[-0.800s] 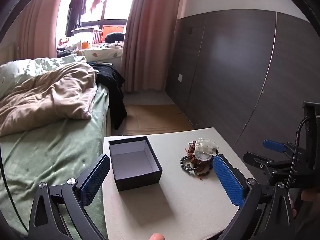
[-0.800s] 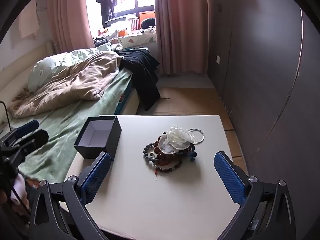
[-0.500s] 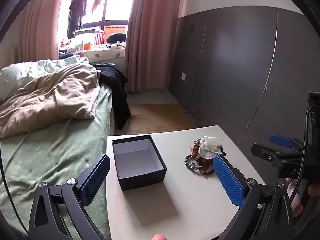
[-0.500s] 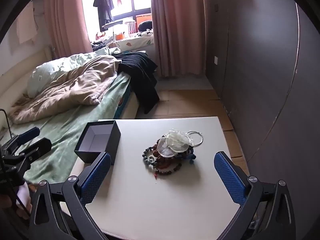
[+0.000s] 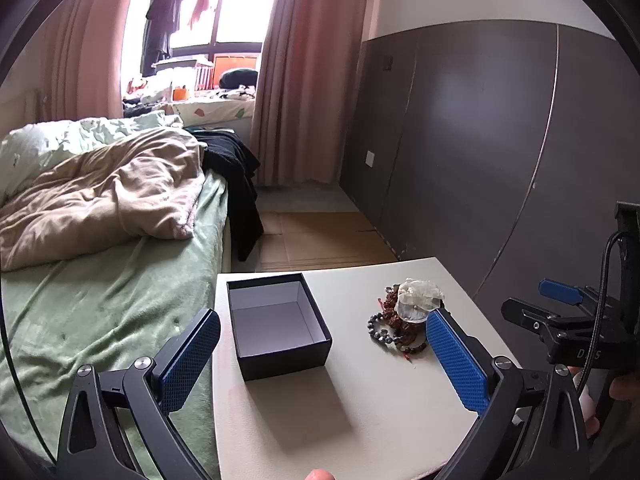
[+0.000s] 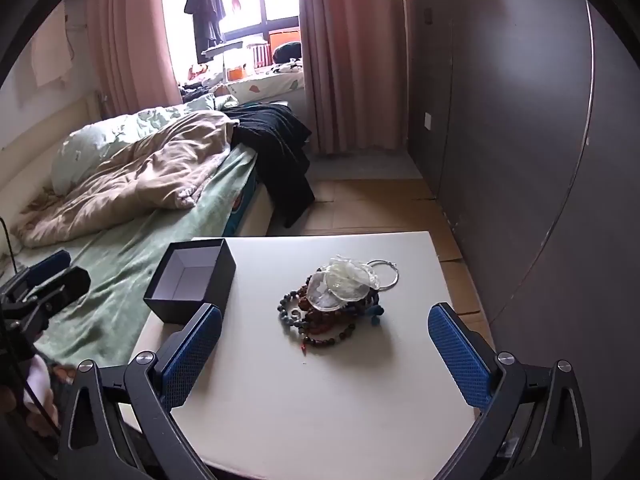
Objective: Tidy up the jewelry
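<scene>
Right gripper [image 6: 322, 350], black frame with blue textured pads: jaws spread wide, nothing between them, held above the near part of the table and angled down toward the heap. Left gripper [image 5: 322, 354], same make: likewise wide apart and empty, poised over the table's near-left part, with the box just ahead of its left pad. Tangled heap of jewelry [image 6: 334, 300]: beaded bracelets in dark blue-grey and reddish brown, a thin silver bangle [image 6: 385, 273] at the far right edge, and two clear crinkled plastic pouches [image 6: 344, 284] lying on top; it sits about mid-table, slightly toward the wall side, well apart from the box. Open black square cardboard box with pale lining [image 6: 192, 280]: empty, upright, at the table's far-left corner next to the bed. Flat off-white square table [image 6: 320, 400]: otherwise bare. Green-sheeted bed with beige quilt [image 6: 132, 180] to the left; dark panelled wall [image 6: 520, 140] to the right. Step in hand, as judged: the first pick from the heap, nothing yet stowed. Handling note: the strands look interlaced, so a deep bite into the middle would likely drag several pieces at once; better to come down on one outlying item, such as the bangle or a loose bead loop at the edge, close narrowly on it, and lift slowly to see what trails. The left tool could steady the box, which looks light and prone to sliding.
</scene>
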Tool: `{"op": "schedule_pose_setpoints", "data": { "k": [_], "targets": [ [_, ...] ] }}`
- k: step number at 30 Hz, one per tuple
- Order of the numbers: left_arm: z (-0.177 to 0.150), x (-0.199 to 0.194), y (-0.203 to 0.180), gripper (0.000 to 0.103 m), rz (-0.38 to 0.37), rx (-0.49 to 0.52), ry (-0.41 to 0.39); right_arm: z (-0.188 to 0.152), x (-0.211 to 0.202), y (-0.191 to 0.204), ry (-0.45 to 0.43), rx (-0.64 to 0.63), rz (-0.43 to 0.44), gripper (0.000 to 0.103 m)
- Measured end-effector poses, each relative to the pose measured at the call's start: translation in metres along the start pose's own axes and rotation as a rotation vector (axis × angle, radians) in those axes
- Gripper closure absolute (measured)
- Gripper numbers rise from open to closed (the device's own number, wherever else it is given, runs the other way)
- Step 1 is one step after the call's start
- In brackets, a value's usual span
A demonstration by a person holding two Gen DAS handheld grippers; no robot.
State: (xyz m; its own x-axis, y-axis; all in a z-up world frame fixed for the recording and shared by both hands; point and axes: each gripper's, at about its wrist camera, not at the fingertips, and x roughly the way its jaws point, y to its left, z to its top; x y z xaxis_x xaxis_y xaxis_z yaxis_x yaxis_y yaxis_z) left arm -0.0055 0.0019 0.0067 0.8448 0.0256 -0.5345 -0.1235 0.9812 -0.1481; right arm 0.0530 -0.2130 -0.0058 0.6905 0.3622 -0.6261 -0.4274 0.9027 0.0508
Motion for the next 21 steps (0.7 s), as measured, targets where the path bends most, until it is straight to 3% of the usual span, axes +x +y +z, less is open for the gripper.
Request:
{"op": "schedule_pose_setpoints", "data": {
  "k": [14,21],
  "targets": [
    [-0.0019,0.0017,-0.0045,0.000,-0.008,0.012,0.000,0.0013,-0.0039,-0.0073,-0.012,0.015,-0.003,0.000],
    [-0.0031,-0.0008,-0.0027,0.000,-0.005,0.018,-0.015,0.0022,-0.0088,-0.0090,-0.027,0.039,0.042,0.000]
  ]
}}
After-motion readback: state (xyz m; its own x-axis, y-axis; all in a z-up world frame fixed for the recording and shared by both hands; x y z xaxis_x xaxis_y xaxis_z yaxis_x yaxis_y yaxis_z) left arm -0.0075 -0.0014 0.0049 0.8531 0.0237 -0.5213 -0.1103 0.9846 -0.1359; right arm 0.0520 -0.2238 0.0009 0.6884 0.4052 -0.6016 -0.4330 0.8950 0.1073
